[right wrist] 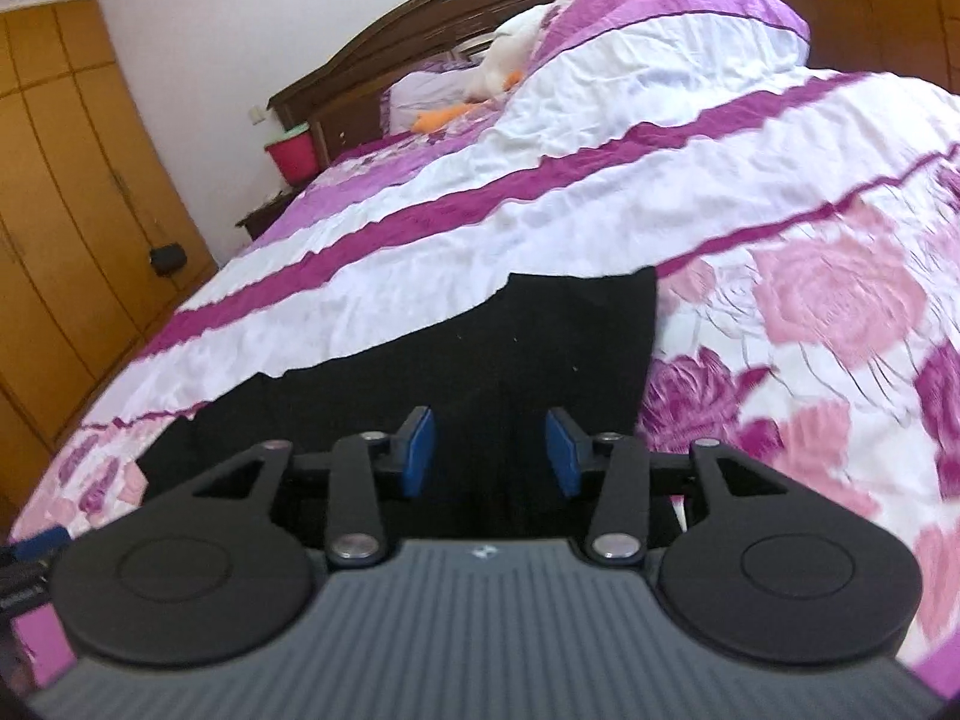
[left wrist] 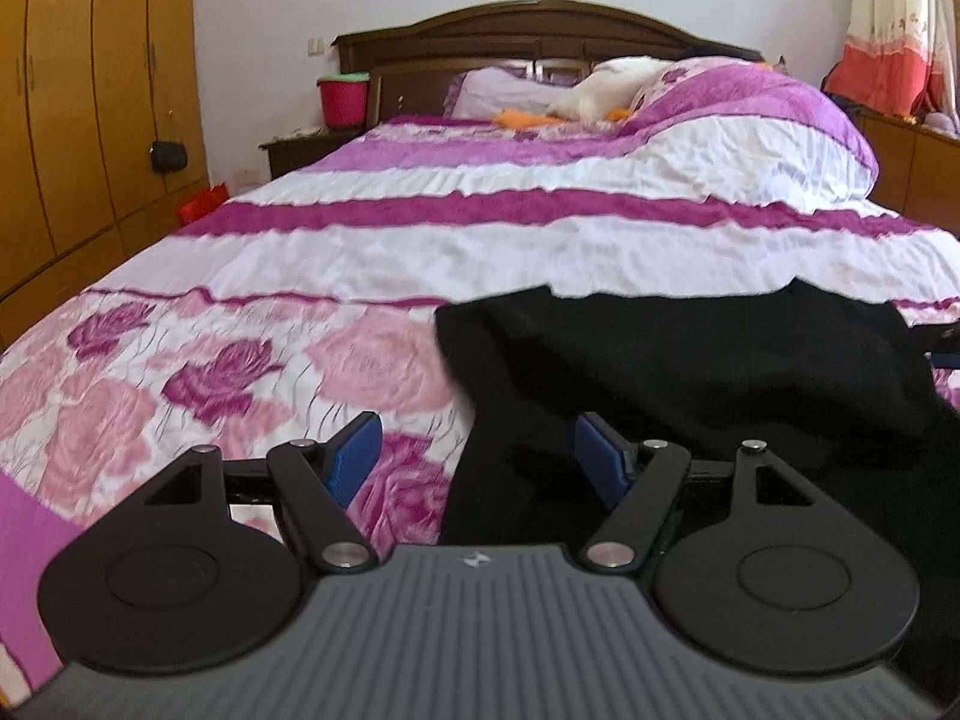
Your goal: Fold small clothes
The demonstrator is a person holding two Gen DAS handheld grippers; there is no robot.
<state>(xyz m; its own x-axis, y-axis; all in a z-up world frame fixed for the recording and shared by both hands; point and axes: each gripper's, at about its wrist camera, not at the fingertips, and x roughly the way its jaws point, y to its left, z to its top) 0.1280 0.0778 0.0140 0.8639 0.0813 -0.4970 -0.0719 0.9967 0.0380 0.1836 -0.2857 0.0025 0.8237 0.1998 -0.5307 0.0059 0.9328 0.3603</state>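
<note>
Both jaws spread and empty: the left hand-held gripper (left wrist: 480,456) and right hand-held gripper (right wrist: 489,450) hover low-centre over the black garment (left wrist: 690,372), seemingly ready to pinch its near edge on the bed (left wrist: 420,252).

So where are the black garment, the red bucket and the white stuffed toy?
black garment (right wrist: 528,348): right wrist view, its flat middle.
red bucket (left wrist: 343,101): left wrist view, its front wall.
white stuffed toy (left wrist: 606,87): left wrist view, its body.

A black garment (left wrist: 690,372) lies spread, rumpled, on the floral bedspread (left wrist: 210,360).
</note>
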